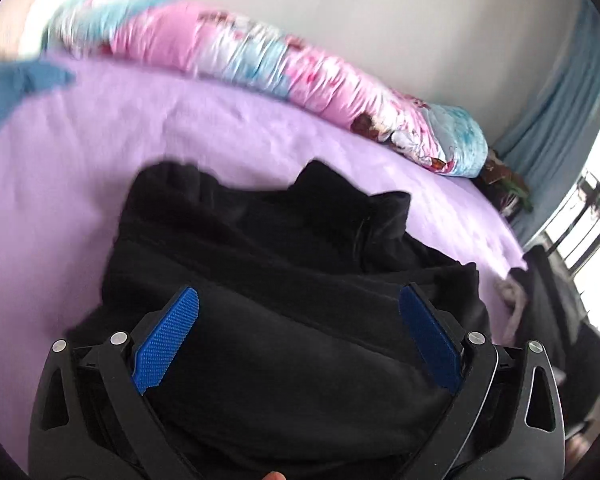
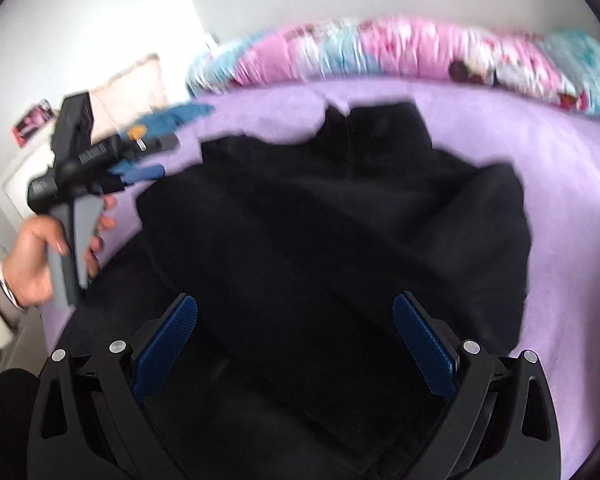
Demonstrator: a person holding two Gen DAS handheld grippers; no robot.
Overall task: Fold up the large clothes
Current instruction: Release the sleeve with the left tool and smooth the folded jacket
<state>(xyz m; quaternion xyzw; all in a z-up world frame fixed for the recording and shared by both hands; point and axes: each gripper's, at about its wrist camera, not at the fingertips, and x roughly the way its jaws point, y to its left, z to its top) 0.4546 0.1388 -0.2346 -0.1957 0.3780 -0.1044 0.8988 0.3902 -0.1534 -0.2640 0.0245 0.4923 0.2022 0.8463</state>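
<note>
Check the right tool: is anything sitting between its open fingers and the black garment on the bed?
Nothing visible. The right tool hangs open directly over the black garment, which lies on the purple sheet. The left tool, also open, is off at the garment's left edge, not in between.

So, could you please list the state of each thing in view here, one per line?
left gripper: open, nothing between its pads.
right gripper: open, nothing between its pads.
black garment: lying partly folded and rumpled on the sheet, held by neither gripper.
lilac sheet: spread over the bed, lightly creased.
floral quilt: bunched in a roll along the wall.
blue curtain: drawn aside.
</note>
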